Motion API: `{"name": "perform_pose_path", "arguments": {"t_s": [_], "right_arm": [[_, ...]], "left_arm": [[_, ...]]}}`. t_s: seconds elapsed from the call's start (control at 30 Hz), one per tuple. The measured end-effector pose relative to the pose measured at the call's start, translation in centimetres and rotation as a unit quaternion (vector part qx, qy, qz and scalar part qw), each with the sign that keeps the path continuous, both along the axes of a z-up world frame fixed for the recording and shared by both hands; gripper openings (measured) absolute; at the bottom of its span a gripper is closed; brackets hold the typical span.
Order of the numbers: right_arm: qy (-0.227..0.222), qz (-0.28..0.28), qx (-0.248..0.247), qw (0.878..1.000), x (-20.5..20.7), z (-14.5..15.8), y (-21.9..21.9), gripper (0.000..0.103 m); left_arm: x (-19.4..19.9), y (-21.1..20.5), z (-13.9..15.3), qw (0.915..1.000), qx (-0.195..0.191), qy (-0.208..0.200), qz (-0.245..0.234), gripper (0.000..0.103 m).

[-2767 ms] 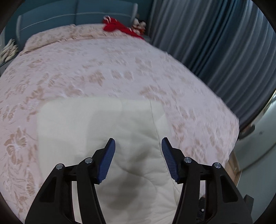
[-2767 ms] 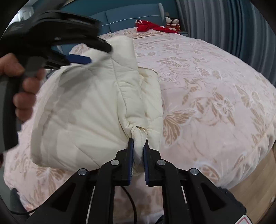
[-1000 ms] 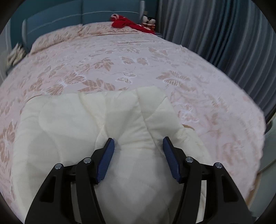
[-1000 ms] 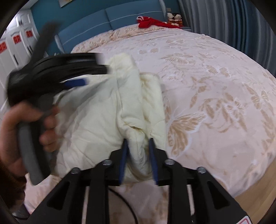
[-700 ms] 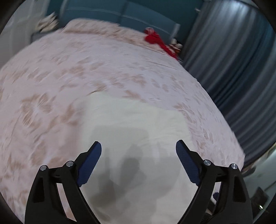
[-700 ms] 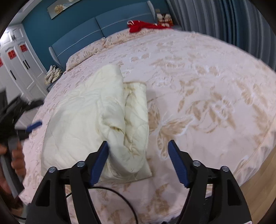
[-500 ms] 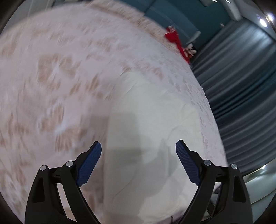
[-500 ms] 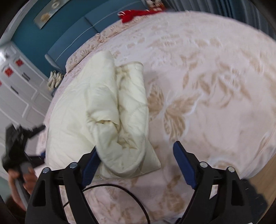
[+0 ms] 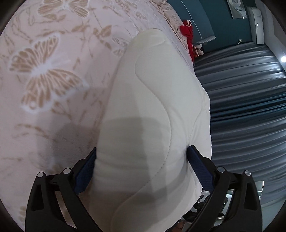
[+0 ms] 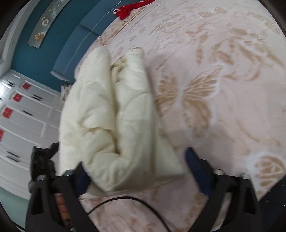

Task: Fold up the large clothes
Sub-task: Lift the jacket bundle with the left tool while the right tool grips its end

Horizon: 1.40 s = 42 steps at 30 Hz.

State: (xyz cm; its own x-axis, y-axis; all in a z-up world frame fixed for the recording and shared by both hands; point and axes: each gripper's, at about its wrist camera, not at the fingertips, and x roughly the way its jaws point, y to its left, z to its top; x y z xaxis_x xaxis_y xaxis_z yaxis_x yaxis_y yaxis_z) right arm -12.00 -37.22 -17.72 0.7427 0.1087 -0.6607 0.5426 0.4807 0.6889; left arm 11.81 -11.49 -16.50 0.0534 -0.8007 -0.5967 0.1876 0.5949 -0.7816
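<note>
Quilted cream jacket (image 10: 114, 114) lies folded in thick bundle on butterfly-print bedspread (image 10: 223, 89), near bed's edge; right gripper (image 10: 135, 171), clamped on bundle's end a second ago, now wide, straddling that end; left gripper (image 9: 141, 167) jaws opening, padded bundle bulging between them, pad contact unclear; both releases suggest fold laid down, regrasp for next fold likely.

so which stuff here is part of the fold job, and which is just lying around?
Job:
- cream quilted garment, folded on the bed
- left tongs, opening, straddling the garment
- right tongs, wide open around its near end

Lying about:
- bedspread
- red cloth by the headboard
- soft toys
- curtain
- cable
</note>
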Motion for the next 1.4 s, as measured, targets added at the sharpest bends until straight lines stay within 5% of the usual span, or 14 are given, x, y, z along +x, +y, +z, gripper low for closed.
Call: {"name": "perform_pose_path", "arguments": {"t_s": [0.07, 0.17, 0.27, 0.37, 0.57, 0.93, 1.13, 1.3, 1.4], "right_arm": [[-0.004, 0.005, 0.006, 1.000, 0.7, 0.5, 0.0, 0.058], [-0.004, 0.026, -0.031, 0.999, 1.5, 2.8, 0.7, 0.038], [-0.023, 0.032, -0.062, 0.997, 1.9, 5.7, 1.3, 0.031], [-0.050, 0.038, -0.095, 0.994, 2.0, 9.0, 2.1, 0.029], [-0.111, 0.058, -0.193, 0.973, 1.8, 17.1, 5.0, 0.028], [-0.206, 0.117, -0.334, 0.912, 4.7, 28.5, 12.0, 0.028], [-0.232, 0.151, -0.384, 0.881, 8.5, 31.7, 16.5, 0.028], [-0.234, 0.170, -0.399, 0.870, 12.0, 31.5, 18.7, 0.028], [-0.226, 0.179, -0.400, 0.870, 14.2, 30.6, 19.4, 0.028]], "left_arm": [[-0.2, -0.8, 0.4, 0.9999, 0.009, -0.010, -0.009, 0.095], [-0.5, -1.8, 1.6, 0.9990, 0.023, -0.030, -0.024, 0.089], [-1.5, -2.8, 4.1, 0.9941, 0.044, -0.087, -0.046, 0.074], [-1.4, -2.7, 6.5, 0.9915, 0.032, -0.115, -0.051, 0.061], [-1.6, -0.4, 13.2, 0.9814, -0.017, -0.185, -0.047, 0.054], [-2.2, 8.4, 27.0, 0.9354, -0.091, -0.342, 0.004, 0.054], [-0.3, 13.2, 31.0, 0.9127, -0.101, -0.395, 0.032, 0.054], [1.8, 16.8, 32.2, 0.8959, -0.089, -0.433, 0.047, 0.055], [3.2, 17.9, 31.8, 0.8956, -0.085, -0.434, 0.051, 0.055]]}}
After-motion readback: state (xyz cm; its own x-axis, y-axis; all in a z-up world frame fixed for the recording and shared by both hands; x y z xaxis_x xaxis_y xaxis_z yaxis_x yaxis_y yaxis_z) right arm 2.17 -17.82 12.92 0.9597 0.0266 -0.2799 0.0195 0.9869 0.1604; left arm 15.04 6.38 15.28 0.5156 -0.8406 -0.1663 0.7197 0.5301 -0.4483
